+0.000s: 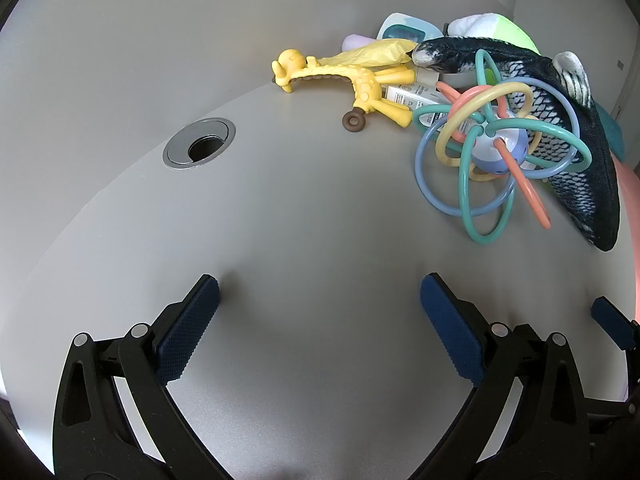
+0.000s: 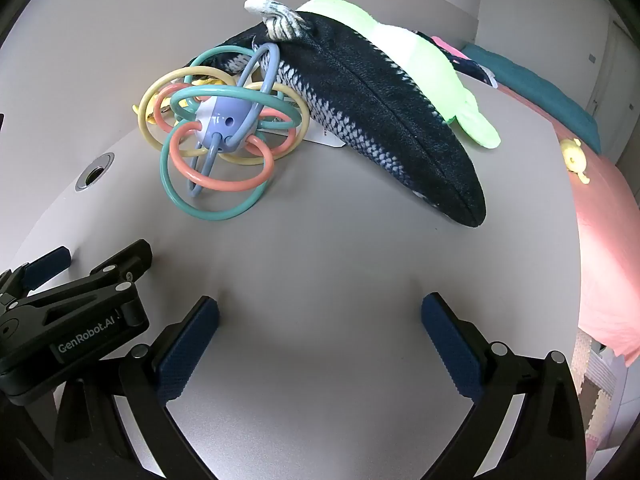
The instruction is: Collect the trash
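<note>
A pile of baby things lies on the grey table (image 1: 280, 208). A crumpled yellow wrapper (image 1: 372, 54) and a small white printed carton (image 1: 412, 98) lie half under a yellow giraffe teether (image 1: 360, 80), a ring rattle (image 1: 496, 140) and a dark fish plush (image 1: 560, 120). My left gripper (image 1: 320, 292) is open and empty, well short of the pile. My right gripper (image 2: 320, 312) is open and empty, in front of the rattle (image 2: 220, 128) and fish plush (image 2: 380, 100). The left gripper (image 2: 60, 280) shows at the right view's left edge.
A round metal cable hole (image 1: 199, 142) is set in the table left of the pile. A green-white plush (image 2: 420, 60) lies behind the fish. Pink fabric (image 2: 600, 240) and teal cloth (image 2: 540, 88) lie at the right table edge. A pale blue case (image 1: 404, 30) is behind the pile.
</note>
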